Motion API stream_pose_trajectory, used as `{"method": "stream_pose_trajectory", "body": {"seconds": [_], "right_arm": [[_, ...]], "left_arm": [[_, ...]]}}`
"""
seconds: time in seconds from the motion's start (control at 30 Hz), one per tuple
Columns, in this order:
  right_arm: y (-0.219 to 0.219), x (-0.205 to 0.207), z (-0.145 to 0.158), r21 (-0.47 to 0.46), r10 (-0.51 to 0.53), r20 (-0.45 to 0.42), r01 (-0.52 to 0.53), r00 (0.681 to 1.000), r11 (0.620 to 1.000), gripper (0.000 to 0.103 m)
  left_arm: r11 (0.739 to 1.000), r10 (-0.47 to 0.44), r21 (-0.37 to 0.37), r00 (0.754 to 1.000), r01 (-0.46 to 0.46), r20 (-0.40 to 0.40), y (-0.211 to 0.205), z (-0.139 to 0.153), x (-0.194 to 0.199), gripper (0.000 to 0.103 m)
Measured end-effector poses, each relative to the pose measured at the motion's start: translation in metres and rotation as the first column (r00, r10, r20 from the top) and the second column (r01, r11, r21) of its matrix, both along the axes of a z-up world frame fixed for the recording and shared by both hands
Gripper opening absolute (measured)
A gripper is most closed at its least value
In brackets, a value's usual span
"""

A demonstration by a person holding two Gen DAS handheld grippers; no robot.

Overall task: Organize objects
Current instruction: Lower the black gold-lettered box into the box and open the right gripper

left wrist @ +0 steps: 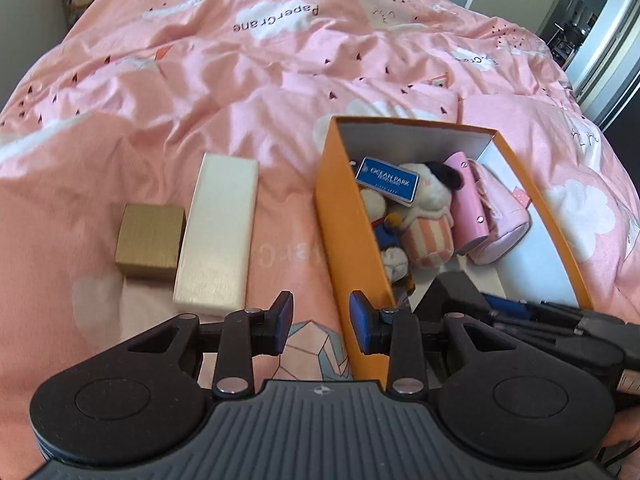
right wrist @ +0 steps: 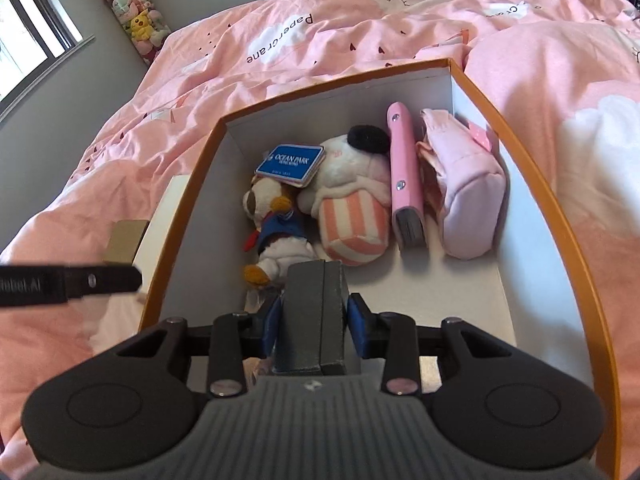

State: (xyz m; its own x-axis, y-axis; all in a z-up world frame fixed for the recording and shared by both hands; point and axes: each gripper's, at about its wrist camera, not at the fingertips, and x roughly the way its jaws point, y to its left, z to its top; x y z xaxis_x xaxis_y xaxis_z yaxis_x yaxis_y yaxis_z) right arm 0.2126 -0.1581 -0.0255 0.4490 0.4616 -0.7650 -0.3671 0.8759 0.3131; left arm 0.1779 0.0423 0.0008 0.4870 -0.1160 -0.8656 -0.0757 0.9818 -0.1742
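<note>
Gripped between the right gripper's [right wrist: 313, 322] pads, a dark grey box [right wrist: 314, 316] hangs over the near end of the orange box [left wrist: 340, 216]; released there, it could land on the sailor plush [right wrist: 276, 220]. Left of the orange box lie one gold box [left wrist: 150, 242] and one cream box [left wrist: 218, 232]. The left gripper [left wrist: 320, 326] gapes, empty. Inside: two plush toys, one blue tin [right wrist: 291, 162], one pink case [right wrist: 404, 172], one pink pouch [right wrist: 464, 196].

The orange box [right wrist: 532, 184] looks like smooth matt cardboard, white inside. The plush toys [right wrist: 352, 196] are soft cloth. The pink duvet [left wrist: 240, 80] is wrinkled cloth. The gold box [left wrist: 150, 242] has a fine ribbed finish.
</note>
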Motion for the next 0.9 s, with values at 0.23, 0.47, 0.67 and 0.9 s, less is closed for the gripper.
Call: {"method": "stream_pose_trajectory", "body": {"seconds": [0.23,0.47,0.67,0.9], "right_arm": [[-0.012,0.015,-0.004,0.060,-0.099,-0.090,0.105,0.991,0.993,0.039],[-0.028,0.028,-0.008,-0.012,-0.127,-0.196,0.127,0.972,0.992,0.041],[-0.024,0.024,-0.010,-0.144,0.011,-0.184,-0.038,0.983,0.989,0.052],[0.002,0.012,-0.010,-0.335,0.310,-0.194,-0.360,0.931,0.871,0.071]], "left_arm": [[0.999,0.023,-0.046,0.999,-0.024,-0.024,0.006,-0.017,-0.007,0.039],[0.997,0.021,-0.079,0.999,-0.023,-0.024,0.006,-0.021,-0.011,0.039],[0.996,0.032,-0.086,0.999,-0.034,-0.023,0.009,-0.021,-0.010,0.039],[0.995,0.033,-0.094,0.999,-0.036,-0.024,0.009,-0.021,-0.011,0.039]]}}
